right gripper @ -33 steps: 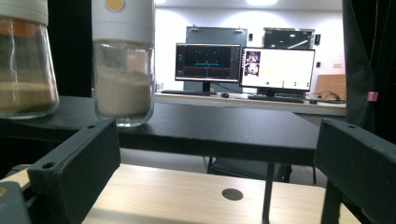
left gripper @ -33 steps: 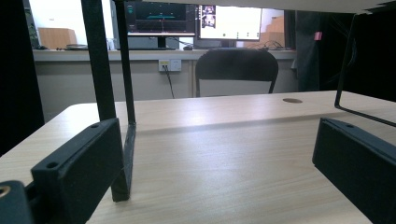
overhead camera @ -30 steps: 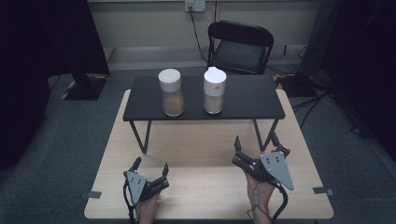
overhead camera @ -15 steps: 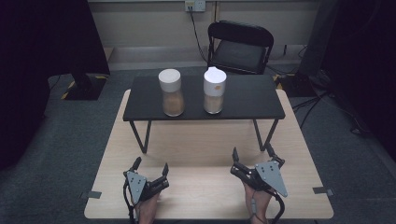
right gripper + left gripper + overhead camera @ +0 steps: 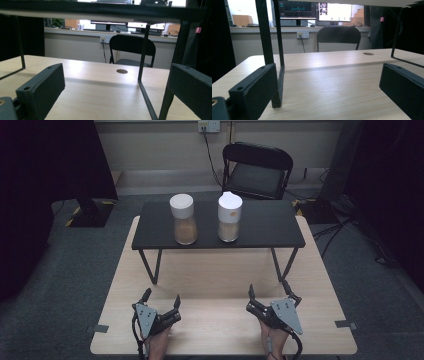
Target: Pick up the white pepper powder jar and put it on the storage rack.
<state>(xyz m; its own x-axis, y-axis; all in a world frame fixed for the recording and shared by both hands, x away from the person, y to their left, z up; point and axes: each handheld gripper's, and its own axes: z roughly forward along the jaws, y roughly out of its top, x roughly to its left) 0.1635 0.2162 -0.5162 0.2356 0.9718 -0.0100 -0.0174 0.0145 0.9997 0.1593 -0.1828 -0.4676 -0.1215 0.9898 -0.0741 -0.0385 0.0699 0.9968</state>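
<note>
Looking down from above, I see the left gripper (image 5: 161, 301) and the right gripper (image 5: 270, 295) resting low on the near part of the light wooden table (image 5: 215, 285), well apart from each other, each with its jaws spread wide and nothing between them. Both point away from the person toward a small black raised shelf (image 5: 260, 225) that stands on thin legs across the table's far half. On that shelf stand two upright jars, their long axes vertical: the left jar (image 5: 183, 219), with a flat white lid and brownish filling, and the right jar (image 5: 229, 217), whose white lid carries a raised flap at the back. The two jars stand near each other but apart, just left of the shelf's middle, roughly ahead of the gap between the grippers. A black folding chair (image 5: 257, 170) sits beyond the table against the wall. In the left gripper view, the two black jaws stand released at either edge, low over the tabletop (image 5: 332, 82), with a black shelf leg (image 5: 268, 50) just ahead of the left jaw and the chair (image 5: 338, 38) straight on behind. In the right gripper view, the jaws are likewise parted and empty; the shelf's underside (image 5: 100, 11) spans the top, and a thin shelf leg (image 5: 143, 52) drops to the tabletop (image 5: 100, 85) right of centre.
</note>
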